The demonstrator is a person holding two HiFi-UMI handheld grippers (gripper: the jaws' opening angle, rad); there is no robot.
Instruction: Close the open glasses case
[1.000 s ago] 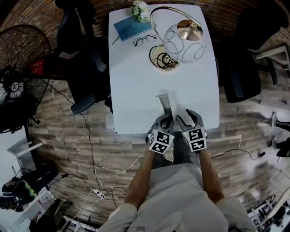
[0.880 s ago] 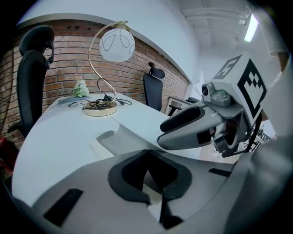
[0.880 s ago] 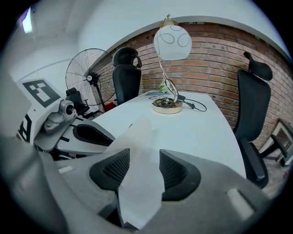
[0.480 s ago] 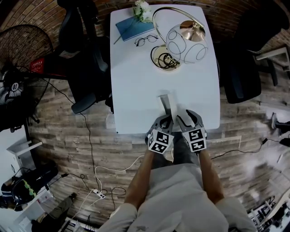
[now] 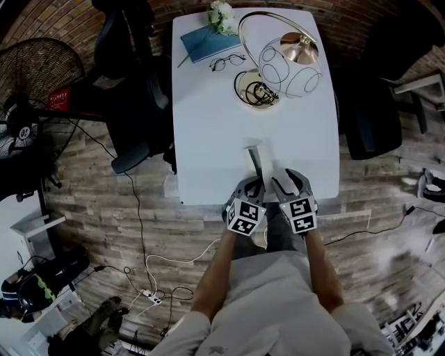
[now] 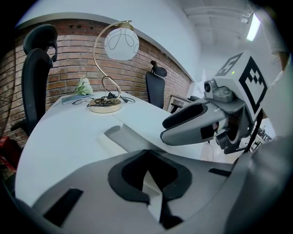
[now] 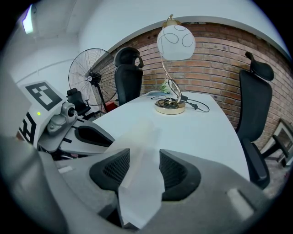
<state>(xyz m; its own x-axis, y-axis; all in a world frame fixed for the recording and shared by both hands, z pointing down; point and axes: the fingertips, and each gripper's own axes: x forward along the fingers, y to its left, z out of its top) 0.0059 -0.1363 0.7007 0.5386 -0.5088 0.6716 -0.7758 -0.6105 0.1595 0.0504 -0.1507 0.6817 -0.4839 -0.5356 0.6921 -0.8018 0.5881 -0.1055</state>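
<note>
Nearest you, your left gripper (image 5: pixel 254 186) has its jaws drawn together. In the left gripper view (image 6: pixel 146 153) the dark pads meet at their tips, with a thin white sliver of the glasses case (image 6: pixel 120 137) pinched lower down between them. Your right gripper (image 5: pixel 285 182) sits just beside it. In the right gripper view (image 7: pixel 144 160) its jaws stand apart, and the case's pale flap (image 7: pixel 139 183) rises through the gap and leans across the left-hand pad.

The glasses case (image 5: pixel 259 160) lies at the near edge of the white table (image 5: pixel 208 139), right at both grippers' tips and running away from you. It is plain white, narrow and flat-sided. One panel lies low on the tabletop and another is lifted, so it is still open. The flap in your right jaws looks thin and slightly translucent, and it is blurred because it is so close to the camera.

Beyond the case is a stretch of bare tabletop. At the far end stands a lamp (image 5: pixel 288 66) with a gold base, a curved gold stem and a white globe shade. To its left lies a pair of glasses (image 5: pixel 224 62). Farther back are a blue notebook (image 5: pixel 205 43) and a small bunch of white flowers (image 5: pixel 221 14), well apart from the case.
</note>
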